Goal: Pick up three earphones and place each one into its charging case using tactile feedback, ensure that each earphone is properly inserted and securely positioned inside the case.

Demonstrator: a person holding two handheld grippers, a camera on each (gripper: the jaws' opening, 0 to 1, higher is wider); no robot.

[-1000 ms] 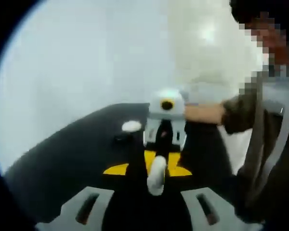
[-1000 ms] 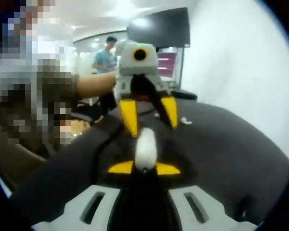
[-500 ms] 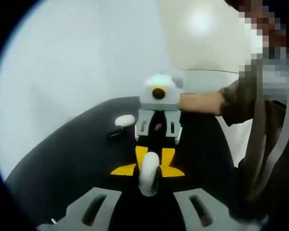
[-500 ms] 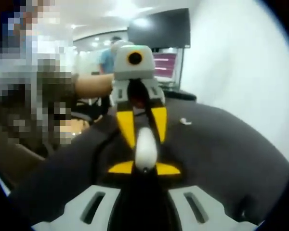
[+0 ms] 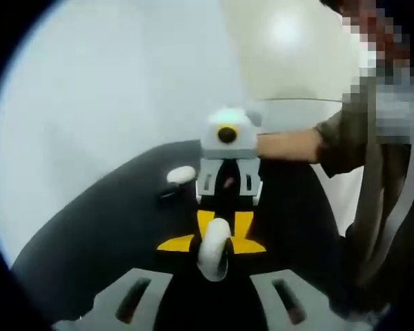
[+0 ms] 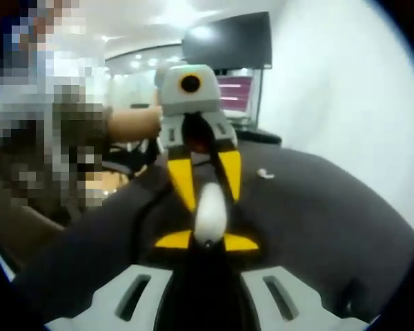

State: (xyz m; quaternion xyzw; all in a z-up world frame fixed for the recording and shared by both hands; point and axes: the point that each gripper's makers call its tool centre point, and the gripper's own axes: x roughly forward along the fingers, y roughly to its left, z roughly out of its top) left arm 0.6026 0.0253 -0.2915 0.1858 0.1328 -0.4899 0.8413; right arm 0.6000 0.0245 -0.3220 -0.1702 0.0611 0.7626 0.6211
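Two grippers are shown meeting tip to tip above a dark table [image 5: 90,234]. A white charging case [image 5: 214,248] is clamped between the left gripper [image 5: 212,243] jaws; the right gripper [image 6: 207,240] jaws are closed on a white earphone [image 6: 210,214]. Another case [image 5: 181,174] lies behind.

The two tongs met nose to nose over the dark tabletop [image 5: 90,234], each blocking the other's forward path. To the left tongs' [image 5: 212,245] far left lay a white case [image 5: 181,174]; beside the right tongs [image 6: 207,241], an earbud [image 6: 265,174] lay amid bare surface.
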